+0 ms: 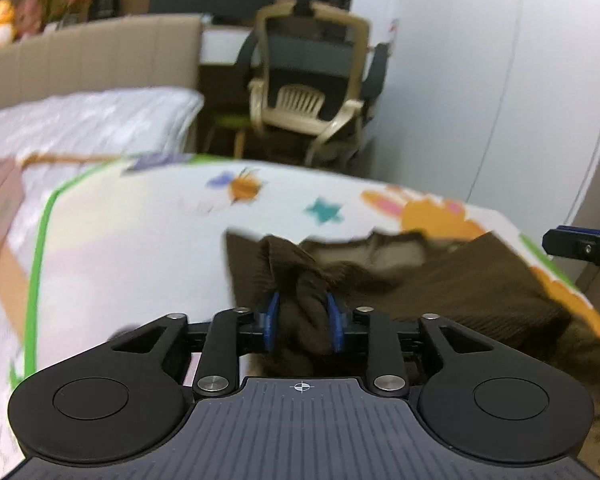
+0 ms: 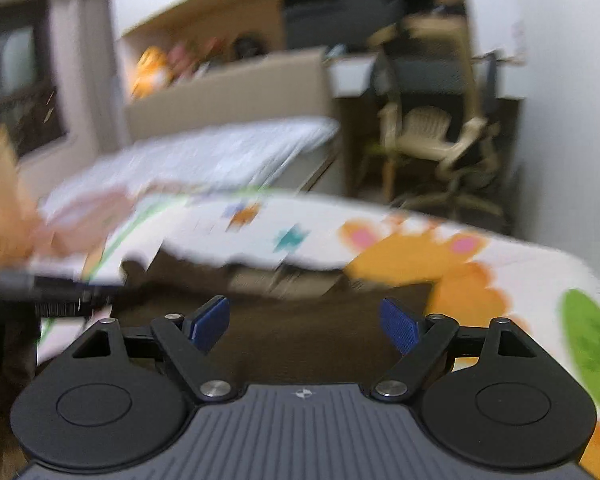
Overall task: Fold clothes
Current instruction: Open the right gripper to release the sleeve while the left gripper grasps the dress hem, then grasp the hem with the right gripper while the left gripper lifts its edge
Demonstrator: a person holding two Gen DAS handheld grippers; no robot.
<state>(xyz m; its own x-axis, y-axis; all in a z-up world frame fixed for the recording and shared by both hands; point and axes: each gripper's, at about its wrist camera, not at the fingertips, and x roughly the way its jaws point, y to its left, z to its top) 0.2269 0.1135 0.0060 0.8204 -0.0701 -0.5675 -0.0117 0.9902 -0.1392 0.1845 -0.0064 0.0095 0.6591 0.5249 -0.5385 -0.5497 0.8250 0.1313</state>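
While a bunched fold of the brown sweater (image 1: 440,280) is pinched between the blue pads of the left tongs (image 1: 302,322), the right tongs (image 2: 305,324) are held spread wide above the same cloth, with nothing between the pads. The sweater lies on the near right part of a play mat (image 1: 148,220) with printed animals, which seems to cover the near end of the bed (image 1: 80,120). One part of the cloth hangs over the near edge.

The step in hand is judged to be the lifting of one side for a fold. It is done well if the second corner is taken by the right tongs at the same level, so that the edge is carried straight and no twist is made. The thick bunch in the left pads should be kept firmly closed, because heavy knit can slide out.

The sweater is of ribbed knit, soft and thick, and a paler inner side is shown near the collar. The mat looks smooth and a little shiny. A chair (image 1: 312,92) with a mesh back stands far behind. The right view is blurred, so fine details there cannot be told.
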